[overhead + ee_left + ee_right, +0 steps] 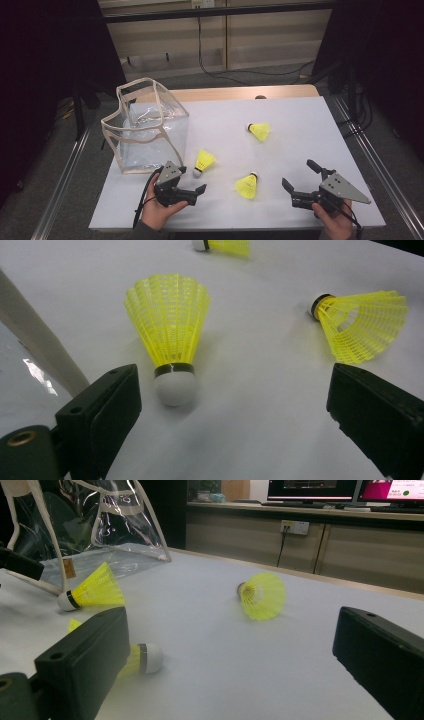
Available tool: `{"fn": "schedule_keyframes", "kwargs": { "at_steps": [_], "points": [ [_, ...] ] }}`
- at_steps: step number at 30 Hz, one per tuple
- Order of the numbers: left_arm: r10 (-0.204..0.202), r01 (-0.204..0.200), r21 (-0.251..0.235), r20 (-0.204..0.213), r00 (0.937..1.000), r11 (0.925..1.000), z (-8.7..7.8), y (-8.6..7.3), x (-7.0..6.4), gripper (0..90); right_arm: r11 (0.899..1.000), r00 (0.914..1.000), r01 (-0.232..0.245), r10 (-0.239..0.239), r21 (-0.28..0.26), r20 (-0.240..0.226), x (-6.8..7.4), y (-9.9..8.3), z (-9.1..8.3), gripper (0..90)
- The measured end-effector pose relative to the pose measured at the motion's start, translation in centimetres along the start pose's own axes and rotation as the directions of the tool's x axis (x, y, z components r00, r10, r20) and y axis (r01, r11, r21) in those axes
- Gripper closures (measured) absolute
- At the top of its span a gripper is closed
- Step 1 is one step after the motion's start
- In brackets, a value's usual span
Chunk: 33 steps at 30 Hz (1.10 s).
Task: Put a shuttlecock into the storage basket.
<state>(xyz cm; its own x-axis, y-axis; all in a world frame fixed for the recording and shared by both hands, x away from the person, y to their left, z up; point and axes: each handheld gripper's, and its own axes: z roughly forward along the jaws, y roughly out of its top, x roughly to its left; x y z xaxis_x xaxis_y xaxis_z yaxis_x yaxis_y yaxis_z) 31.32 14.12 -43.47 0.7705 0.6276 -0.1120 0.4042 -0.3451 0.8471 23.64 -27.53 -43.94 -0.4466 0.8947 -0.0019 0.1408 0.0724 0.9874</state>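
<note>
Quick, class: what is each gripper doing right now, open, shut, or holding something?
Left gripper: open, holding nothing, a shuttlecock just ahead of it.
Right gripper: open, holding nothing.

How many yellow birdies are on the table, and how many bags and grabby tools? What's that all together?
Yellow shuttlecocks: 3
Clear bag: 1
Tools: 2, left tool, right tool
Total: 6

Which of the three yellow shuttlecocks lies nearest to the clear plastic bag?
The yellow plastic shuttlecock just ahead of the left gripper, beside the clear plastic bag; the other two lie farther right.
</note>
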Motion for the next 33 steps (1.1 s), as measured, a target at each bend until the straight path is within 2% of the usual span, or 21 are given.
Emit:
{"fn": "schedule_keyframes", "kwargs": {
  "at_steps": [4,10,14,15,17,25,33],
  "points": [
    [0.003,-0.003,0.033,-0.013,0.9999,0.9994,0.3,0.1,0.0,8.5,1.000,1.0000,0.001,-0.001,0.001,-0.002,0.0,0.0,0.0,1.7],
    [0.016,-0.015,0.045,-0.026,0.9995,0.9989,0.7,0.3,-0.2,11.4,1.000,1.0000,0.001,-0.001,-0.001,-0.001,0.0,0.0,0.0,1.6],
    [0.009,-0.007,0.060,-0.041,0.9991,0.9982,1.0,0.5,-0.3,13.4,1.000,1.0000,0.000,0.000,0.000,-0.001,0.0,0.0,0.0,1.7],
    [-0.005,0.008,0.072,-0.040,0.9992,0.9974,1.3,0.6,-0.1,14.0,1.000,1.0000,0.002,-0.002,-0.001,0.000,0.1,0.0,0.0,1.7],
    [-0.001,0.005,0.085,-0.053,0.9986,0.9963,1.5,0.6,-0.1,14.6,1.000,1.0000,0.002,-0.002,-0.003,-0.001,0.1,0.1,0.0,1.6],
    [0.004,0.002,0.111,-0.060,0.9982,0.9939,2.1,0.9,0.0,15.6,1.000,1.0000,0.002,-0.002,-0.004,-0.002,0.1,0.1,0.0,1.7],
    [-0.020,0.030,0.128,-0.077,0.9968,0.9913,3.0,1.1,0.3,18.2,1.000,1.0000,0.002,-0.002,-0.005,-0.002,0.1,0.1,-0.1,1.7]
  ]
}}
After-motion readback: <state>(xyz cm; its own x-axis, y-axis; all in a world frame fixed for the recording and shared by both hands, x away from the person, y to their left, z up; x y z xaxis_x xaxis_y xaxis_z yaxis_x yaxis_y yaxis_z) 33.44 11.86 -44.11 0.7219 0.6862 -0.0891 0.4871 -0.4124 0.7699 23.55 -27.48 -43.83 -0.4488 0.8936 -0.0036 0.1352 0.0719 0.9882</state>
